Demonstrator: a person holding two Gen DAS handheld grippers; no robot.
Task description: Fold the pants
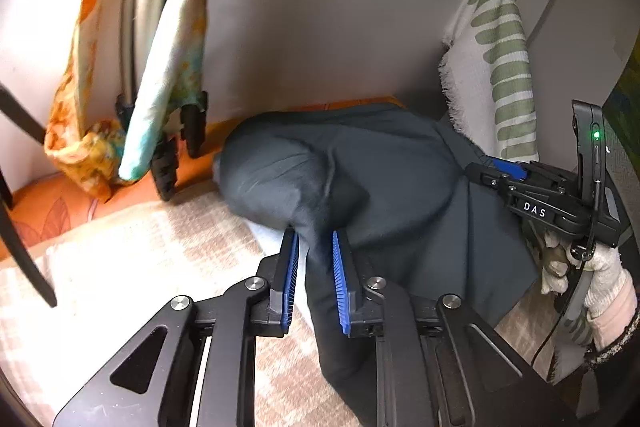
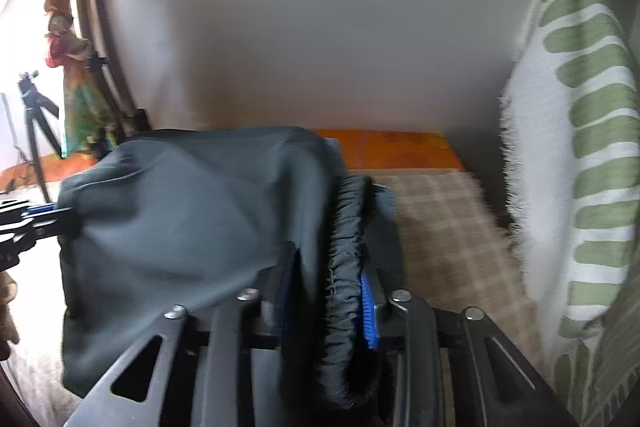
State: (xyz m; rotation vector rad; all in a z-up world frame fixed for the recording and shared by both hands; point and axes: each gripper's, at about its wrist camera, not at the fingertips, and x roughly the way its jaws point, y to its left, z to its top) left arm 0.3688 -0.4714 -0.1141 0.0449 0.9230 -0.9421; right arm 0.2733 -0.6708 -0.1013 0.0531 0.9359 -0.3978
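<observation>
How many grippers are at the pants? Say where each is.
2. The left gripper has a fold of the dark pants between its jaws; the right gripper has their elastic waistband between its jaws.

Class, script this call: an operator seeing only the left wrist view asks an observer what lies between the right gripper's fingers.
Operator: What's in there?
Observer: The gathered elastic waistband of the dark grey pants sits inside the right gripper; pinched or loose, I cannot tell.
Operator: And right of the waistband?
Observer: Bare beige checked blanket, up to the green-and-white striped fringed pillow.
</observation>
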